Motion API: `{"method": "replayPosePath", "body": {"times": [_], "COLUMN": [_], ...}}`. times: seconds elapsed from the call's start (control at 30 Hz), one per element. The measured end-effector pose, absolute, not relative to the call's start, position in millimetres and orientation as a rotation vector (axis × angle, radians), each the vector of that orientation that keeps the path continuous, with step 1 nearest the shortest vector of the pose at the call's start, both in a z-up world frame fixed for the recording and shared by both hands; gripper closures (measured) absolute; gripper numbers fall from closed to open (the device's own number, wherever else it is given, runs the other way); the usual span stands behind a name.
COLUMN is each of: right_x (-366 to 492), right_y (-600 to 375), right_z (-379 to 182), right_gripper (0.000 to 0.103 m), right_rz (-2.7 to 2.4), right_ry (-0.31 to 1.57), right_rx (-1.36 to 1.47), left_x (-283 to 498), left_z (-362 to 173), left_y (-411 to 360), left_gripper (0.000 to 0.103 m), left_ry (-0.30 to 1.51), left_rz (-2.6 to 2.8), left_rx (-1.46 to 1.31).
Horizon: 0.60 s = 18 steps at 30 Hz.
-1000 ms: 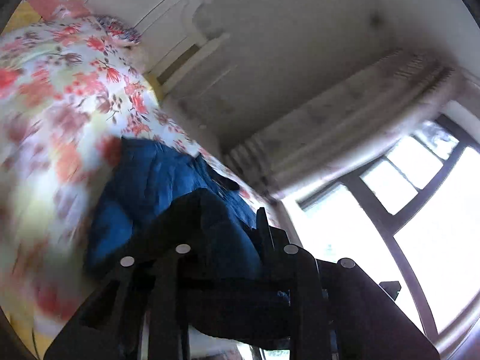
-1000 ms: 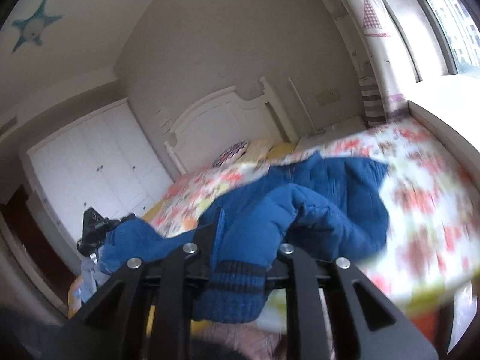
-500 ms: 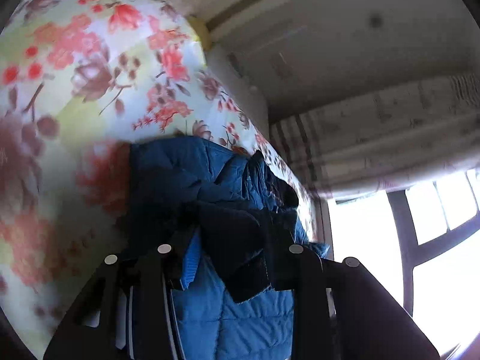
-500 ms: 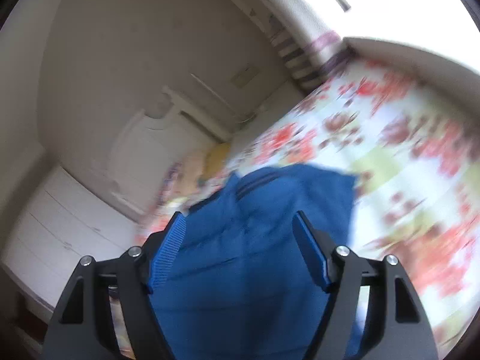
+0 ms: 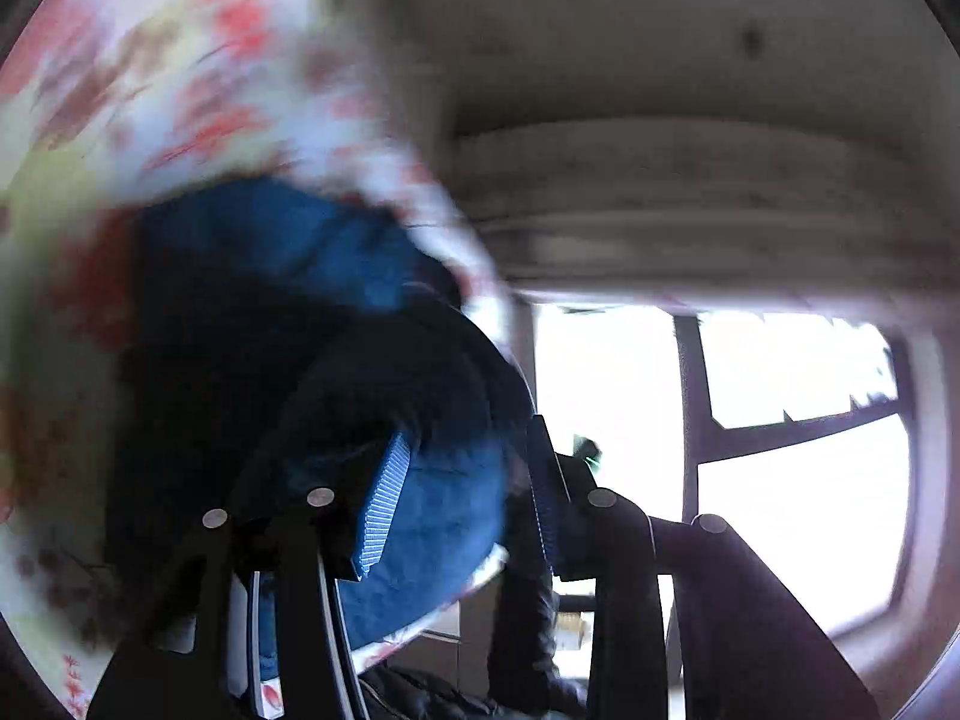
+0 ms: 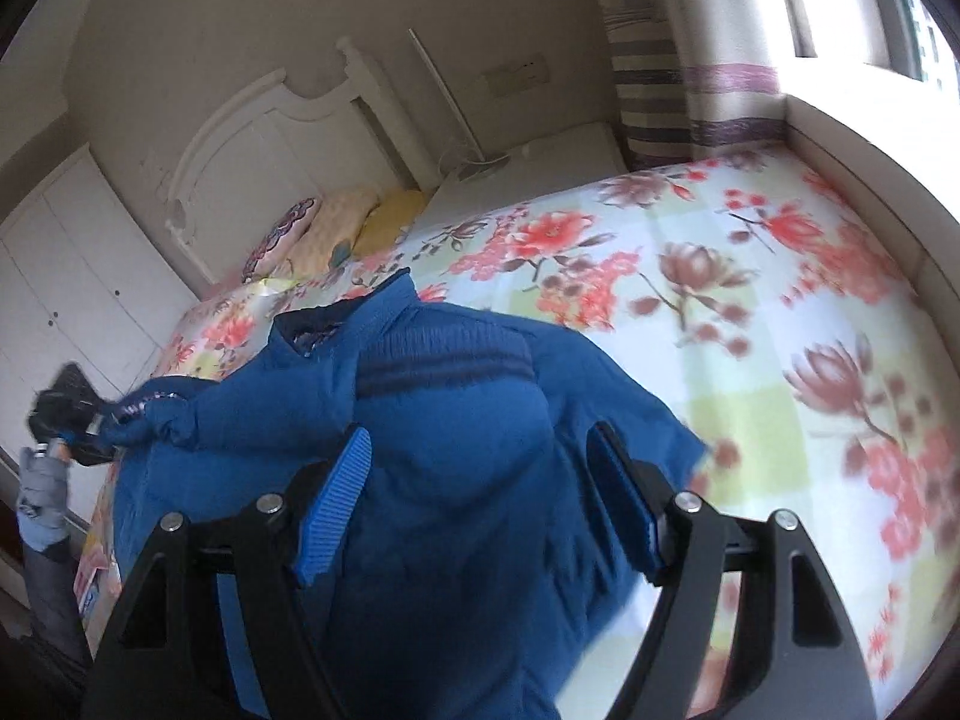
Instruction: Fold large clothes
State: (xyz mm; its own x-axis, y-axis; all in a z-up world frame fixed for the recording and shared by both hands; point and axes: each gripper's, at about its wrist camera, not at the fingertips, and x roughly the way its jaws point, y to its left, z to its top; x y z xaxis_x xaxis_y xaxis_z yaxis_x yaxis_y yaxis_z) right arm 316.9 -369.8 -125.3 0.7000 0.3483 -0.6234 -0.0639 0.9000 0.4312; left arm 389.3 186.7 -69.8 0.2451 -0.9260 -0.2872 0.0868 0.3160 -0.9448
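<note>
A blue puffer jacket (image 6: 468,396) with a dark-striped knit hem lies crumpled on the floral quilt (image 6: 750,300) near the bed's front left corner. My right gripper (image 6: 480,498) hovers just above it, open wide, with nothing pressed by its blue pads. At the far left my left gripper (image 6: 66,414) is at a bunched corner of the jacket. In the blurred left wrist view the left gripper (image 5: 462,498) has its jaws opening. Jacket (image 5: 288,252) fabric shows in the gap, and the ribbed pads (image 5: 384,504) stand off it.
A white headboard (image 6: 270,138) and pillows (image 6: 336,228) are at the bed's far end. A white wardrobe (image 6: 66,276) stands left, a nightstand (image 6: 540,162) and striped curtain (image 6: 660,60) behind. A window ledge (image 6: 870,138) borders the right. A person's grey sleeve (image 6: 42,498) is at the left.
My right gripper let go of the striped cuff, opened wide and dropped over the jacket. My left gripper swung sideways and its jaws parted from the dark fabric. The jacket now lies on the bed.
</note>
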Motion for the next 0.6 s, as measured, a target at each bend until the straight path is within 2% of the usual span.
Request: {"method": "replayPosePath", "body": {"times": [0.03,0.07,0.1,0.13,0.27,0.37,0.47,0.57,0.6], "right_x": [321,323,326,328,330,330,333,333,333], "right_y": [-368,-368,-367,-367,-369,-369,-368,-367,-367], "right_z": [-130,-133,-138,-141,-144,-144,-144,-143,-143], "right_gripper": [0.029,0.029,0.029,0.029,0.029,0.029,0.029,0.029,0.029], "right_rz": [0.244,0.251,0.259,0.267,0.272,0.273,0.273,0.275,0.275], "right_ry": [0.770,0.777,0.788,0.794,0.791,0.794,0.807,0.814,0.815], "right_rx": [0.404,0.407,0.411,0.417,0.439,0.439,0.437,0.429,0.428], "left_x": [383,377,371,370,383,404,424,434,433], "left_z": [-61,-53,-46,-44,-70,-96,-118,-128,-127], "left_y": [191,196,199,197,188,152,130,123,119], "left_gripper": [0.017,0.007,0.004,0.004,0.004,0.004,0.005,0.009,0.015], "left_ry": [1.024,0.951,0.858,0.839,0.905,0.964,1.005,1.008,0.988], "left_rz": [-0.852,-0.799,-0.710,-0.635,-0.639,-0.514,-0.509,-0.540,-0.526], "left_rx": [-0.960,-0.916,-0.822,-0.721,-0.646,-0.385,-0.289,-0.280,-0.255]}}
